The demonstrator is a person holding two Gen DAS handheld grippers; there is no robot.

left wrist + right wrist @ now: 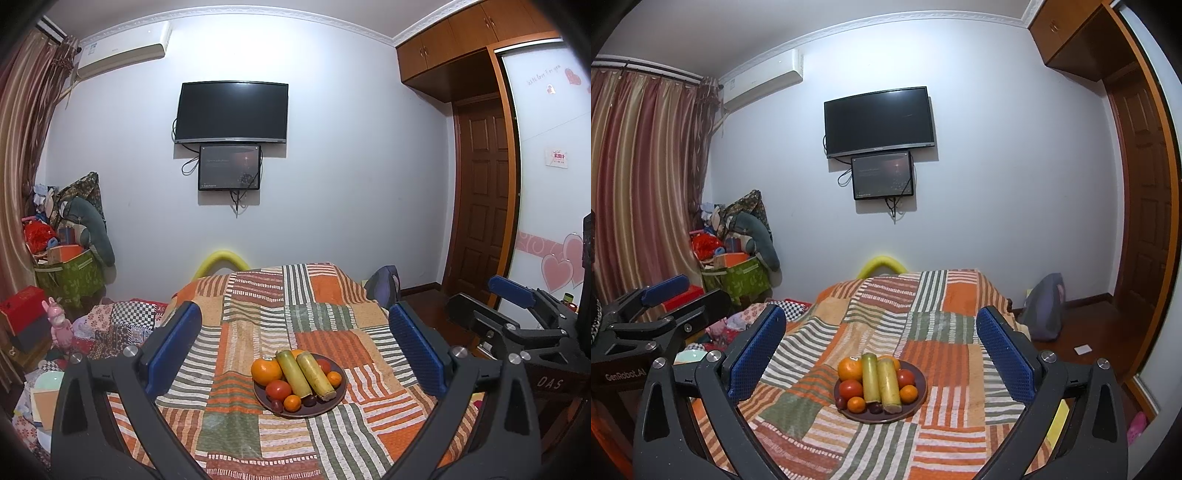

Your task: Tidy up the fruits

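Note:
A dark brown plate [338, 400] [919, 400] sits on a striped patchwork cloth [280, 306] [886, 306] over a table. On it lie two yellow-green sugarcane pieces [293, 373] [870, 378], a large orange [266, 370] [850, 369], tomatoes [278, 390] [850, 388], small tangerines [292, 403] [908, 393] and dark plums [277, 405] [875, 408]. My left gripper [295, 345] is open and empty, held above and short of the plate. My right gripper [881, 343] is open and empty, likewise framing the plate. Each gripper also shows in the other view, the right one [480, 306] and the left one [687, 299].
A TV [232, 111] and a small screen [229, 167] hang on the far wall. Boxes, bags and toys [66, 258] pile up at the left by the curtain. A wooden door [484, 199] and a bag [1045, 306] on the floor are at the right.

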